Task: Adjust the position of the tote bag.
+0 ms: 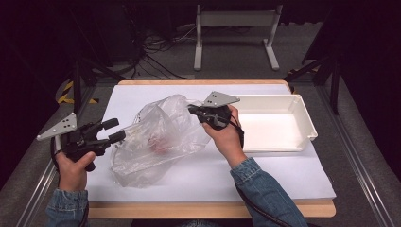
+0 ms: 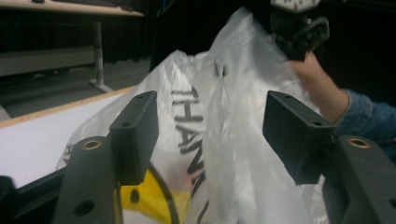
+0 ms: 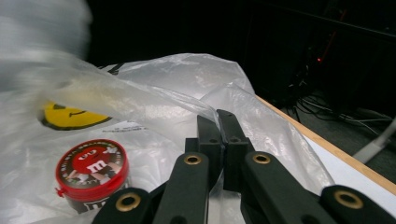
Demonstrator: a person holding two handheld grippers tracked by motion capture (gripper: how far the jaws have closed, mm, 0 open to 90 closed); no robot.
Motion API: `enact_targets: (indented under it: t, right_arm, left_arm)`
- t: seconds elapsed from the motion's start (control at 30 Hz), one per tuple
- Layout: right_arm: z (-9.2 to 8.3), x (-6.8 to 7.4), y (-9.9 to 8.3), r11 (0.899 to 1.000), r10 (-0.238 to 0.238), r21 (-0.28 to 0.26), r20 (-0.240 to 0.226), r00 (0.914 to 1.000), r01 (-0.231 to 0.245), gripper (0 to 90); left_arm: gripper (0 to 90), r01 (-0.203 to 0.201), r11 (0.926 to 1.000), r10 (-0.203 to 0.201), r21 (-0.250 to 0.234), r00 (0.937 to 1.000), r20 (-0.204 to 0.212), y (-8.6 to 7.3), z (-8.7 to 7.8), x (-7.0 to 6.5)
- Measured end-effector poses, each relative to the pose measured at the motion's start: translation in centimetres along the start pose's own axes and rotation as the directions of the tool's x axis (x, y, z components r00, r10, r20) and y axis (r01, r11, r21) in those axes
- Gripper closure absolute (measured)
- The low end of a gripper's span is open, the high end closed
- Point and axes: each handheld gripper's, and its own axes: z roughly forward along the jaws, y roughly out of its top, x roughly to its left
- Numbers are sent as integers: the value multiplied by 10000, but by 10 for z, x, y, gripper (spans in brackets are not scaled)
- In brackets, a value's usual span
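Note:
A clear plastic bag with black lettering and a yellow smiley lies crumpled at the middle of the white-covered table. Inside it sits a round tub with a red lid, which in the high view is a red patch. My right gripper holds the bag's upper right edge, lifted off the table. In the right gripper view, my right gripper has its jaws pressed together on the film. My left gripper stands open at the bag's left side. In the left gripper view, my left gripper has the bag just beyond its parted jaws.
A white rectangular tray stands on the table's right half, right behind my right hand. The table's wooden front edge runs below the white sheet. A white metal frame and cables lie on the floor beyond the table.

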Motion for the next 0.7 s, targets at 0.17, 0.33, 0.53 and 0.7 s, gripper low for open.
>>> enact_targets:
  t: [0.17,0.33,0.53,0.7]
  right_arm:
    - [4,7,2,9998,-190,-33,-316,9993,189,897]
    - [11,14,4,9993,-373,45,-449,9983,375,894]
    - [19,14,5,9996,-280,-43,-483,9984,279,883]
    - [24,12,3,9999,-147,-78,-620,9980,143,726]
  left_arm:
    - [320,117,9973,-117,720,9999,-4,5,20,3]
    - [317,319,9784,-370,2042,9991,208,-7,47,10]
    - [628,-166,9528,102,3032,9997,227,-15,63,7]
    - [895,-131,9585,355,2849,9966,-737,-17,64,9]
